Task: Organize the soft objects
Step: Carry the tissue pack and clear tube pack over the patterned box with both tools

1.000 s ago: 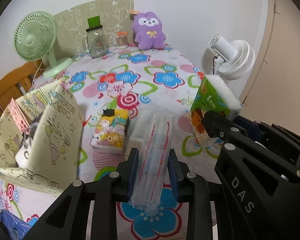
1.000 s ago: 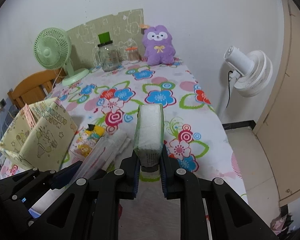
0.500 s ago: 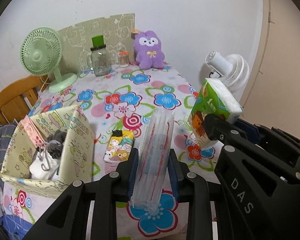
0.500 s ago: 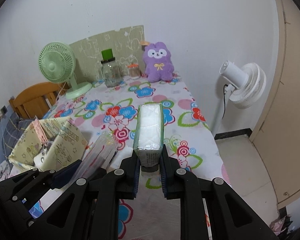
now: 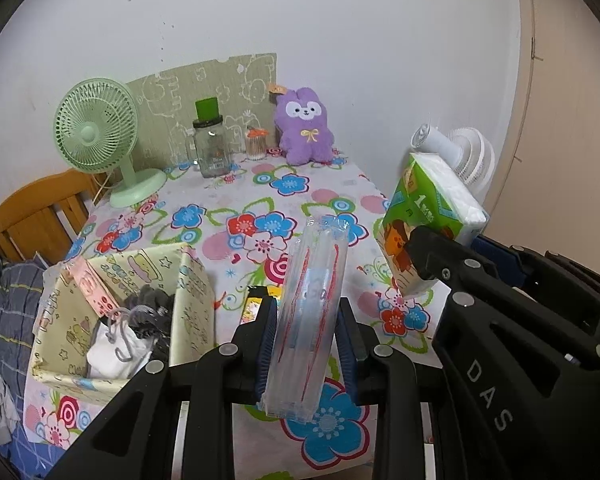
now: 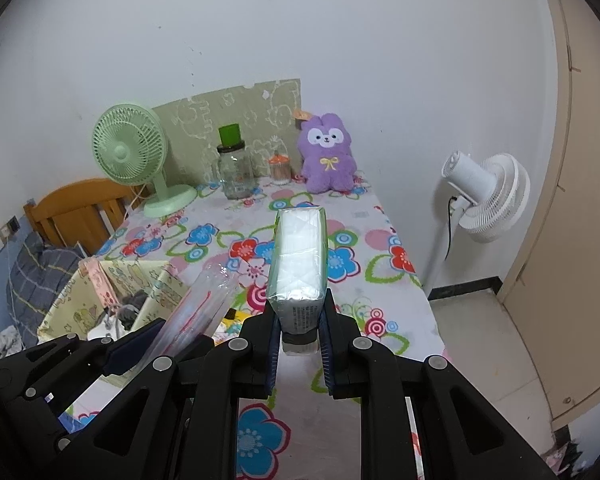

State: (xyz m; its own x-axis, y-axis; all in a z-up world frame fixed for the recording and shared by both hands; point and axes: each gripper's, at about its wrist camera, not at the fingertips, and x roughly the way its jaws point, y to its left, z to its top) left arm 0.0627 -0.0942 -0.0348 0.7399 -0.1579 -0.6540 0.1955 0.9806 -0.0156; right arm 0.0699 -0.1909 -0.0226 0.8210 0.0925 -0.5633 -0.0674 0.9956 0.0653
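white walls close in a flowered bench (image 5: 260,200) where my left claw (image 5: 306,344) is clamped on a clear plastic pack (image 5: 312,304) and my right claw (image 6: 299,332) is clamped on a green tissue pack (image 6: 300,264), both held above the bench. to my left the patterned box (image 5: 192,304) already holds some soft bits, so i judge the sorting partly done. these two packs, a small cartoon packet (image 5: 256,304) lying on the bench and perhaps the purple plush (image 5: 306,128) at the far end are left.
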